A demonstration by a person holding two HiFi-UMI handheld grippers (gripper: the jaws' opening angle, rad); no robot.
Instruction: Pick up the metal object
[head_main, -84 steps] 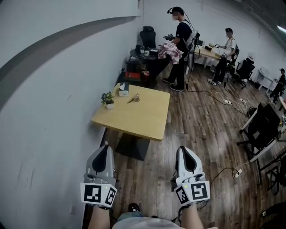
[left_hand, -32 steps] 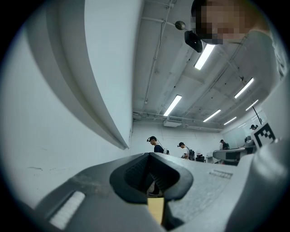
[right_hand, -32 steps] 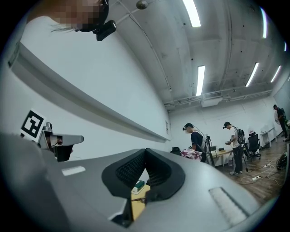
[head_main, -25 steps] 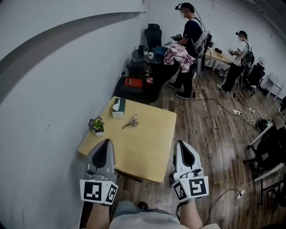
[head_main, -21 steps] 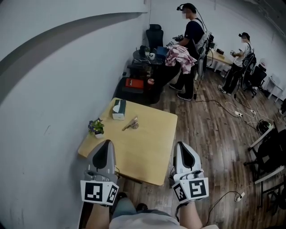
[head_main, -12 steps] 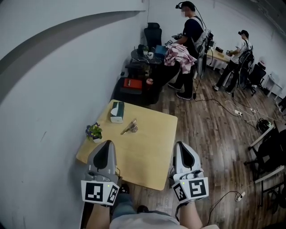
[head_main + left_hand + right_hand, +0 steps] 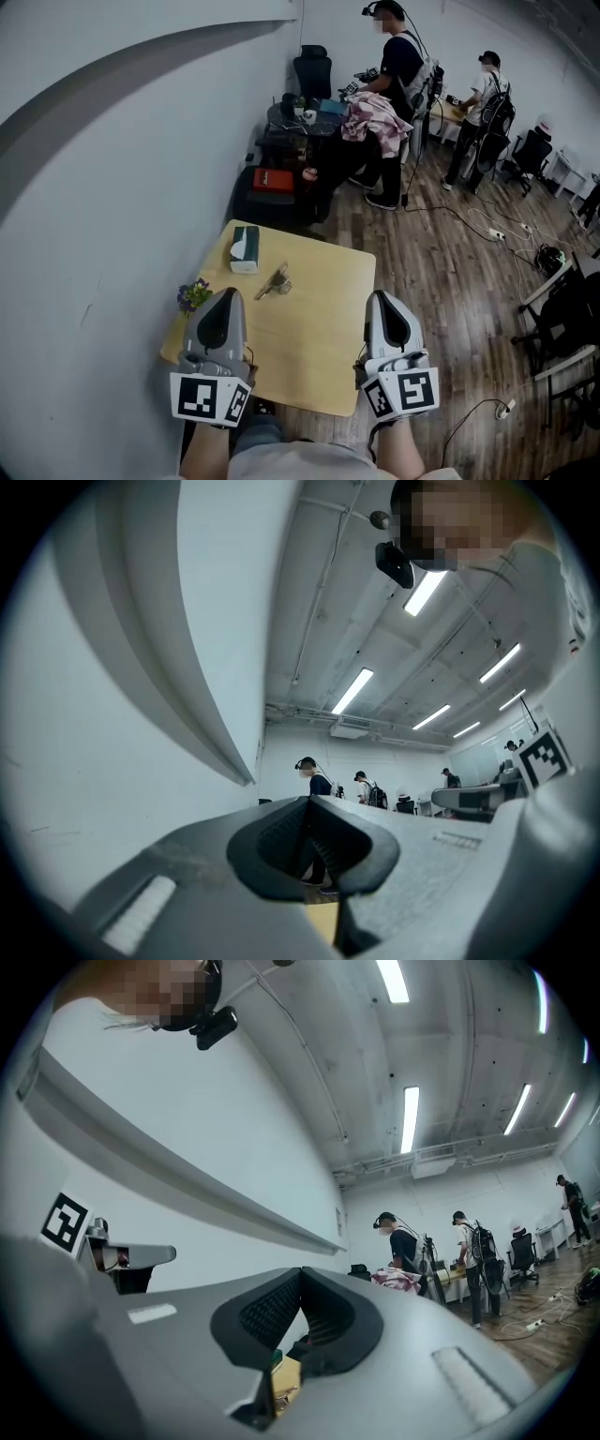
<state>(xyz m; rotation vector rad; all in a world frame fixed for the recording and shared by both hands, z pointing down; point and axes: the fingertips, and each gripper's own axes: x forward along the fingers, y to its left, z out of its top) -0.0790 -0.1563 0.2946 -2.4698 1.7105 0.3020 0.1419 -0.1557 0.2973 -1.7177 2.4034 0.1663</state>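
Observation:
The metal object (image 7: 274, 280), a small grey piece with a thin handle, lies on the light wooden table (image 7: 319, 337), toward its far left part. My left gripper (image 7: 227, 298) is shut and empty, held over the table's near left side, short of the object. Over the table's near right edge my right gripper (image 7: 382, 300) is also shut and holds nothing. In the left gripper view the left gripper (image 7: 307, 803) points up and away at the wall and ceiling. In the right gripper view the right gripper (image 7: 302, 1274) does the same, and the object cannot be made out.
A green and white tissue box (image 7: 245, 248) and a small potted plant (image 7: 192, 295) stand on the table's left side. The white wall runs along the left. Beyond the table are a cluttered desk (image 7: 300, 127), two standing people (image 7: 389, 84), cables on the wood floor and office chairs.
The table has come nearer and now lies under both grippers. The grippers keep their place in the view, both still shut. The far person at the back has stepped left.

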